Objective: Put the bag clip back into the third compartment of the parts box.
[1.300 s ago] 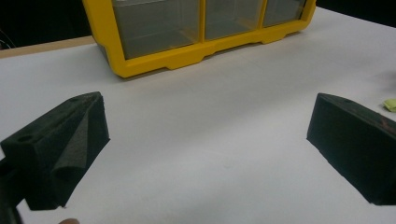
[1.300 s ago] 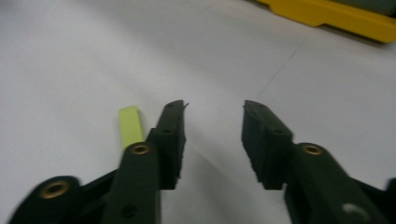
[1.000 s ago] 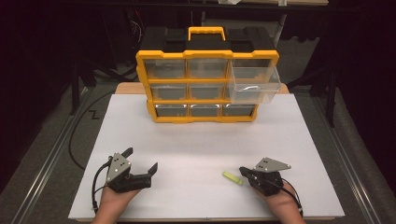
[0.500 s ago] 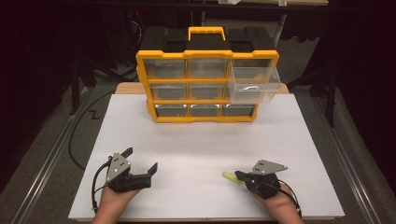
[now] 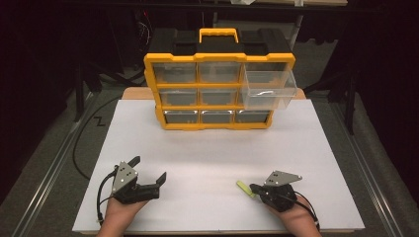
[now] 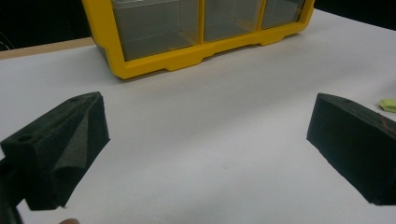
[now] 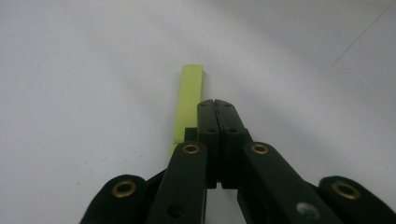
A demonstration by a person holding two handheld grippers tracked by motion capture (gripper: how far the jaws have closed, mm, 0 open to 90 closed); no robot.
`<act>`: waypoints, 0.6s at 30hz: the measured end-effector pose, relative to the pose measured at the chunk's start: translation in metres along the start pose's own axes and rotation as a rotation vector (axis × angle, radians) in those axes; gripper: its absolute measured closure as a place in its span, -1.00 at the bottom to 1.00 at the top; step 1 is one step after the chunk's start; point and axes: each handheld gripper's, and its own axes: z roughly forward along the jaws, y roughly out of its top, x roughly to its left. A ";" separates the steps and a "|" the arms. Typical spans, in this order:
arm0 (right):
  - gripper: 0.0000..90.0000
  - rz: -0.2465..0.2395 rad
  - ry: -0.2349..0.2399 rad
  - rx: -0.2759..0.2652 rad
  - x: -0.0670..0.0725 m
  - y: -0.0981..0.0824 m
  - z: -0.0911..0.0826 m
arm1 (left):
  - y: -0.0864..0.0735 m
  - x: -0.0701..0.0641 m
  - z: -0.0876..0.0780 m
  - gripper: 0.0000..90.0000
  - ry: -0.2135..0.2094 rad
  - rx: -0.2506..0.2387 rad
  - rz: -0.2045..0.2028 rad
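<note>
Right now, the right gripper [image 5: 253, 188] is resting at the near right of the white surface [image 5: 212, 148] with its fingers pressed fully together, gripping nothing. Just beside them, the yellow-green strip [image 7: 188, 102] is lying flat, while the left gripper [image 5: 148, 172] is sitting near left, fingers spread wide and empty.

Ahead of me a yellow drawer cabinet [image 5: 217, 94] with a black top and yellow handle [image 5: 218, 34] stood at the far edge of the white board [image 5: 197, 148], its upper right clear drawer [image 5: 268, 89] pulled out.
</note>
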 end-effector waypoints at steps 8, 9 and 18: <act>0.61 0.050 0.019 -0.065 0.000 0.004 -0.009 | 0.000 0.000 0.001 -0.99 -0.003 0.006 0.004; 0.49 0.059 0.021 -0.074 0.000 0.004 -0.009 | 0.000 0.000 0.001 -0.99 -0.003 0.007 0.006; -0.50 0.052 0.059 -0.048 0.008 0.011 0.000 | 0.000 0.000 0.001 -0.99 -0.007 0.010 0.007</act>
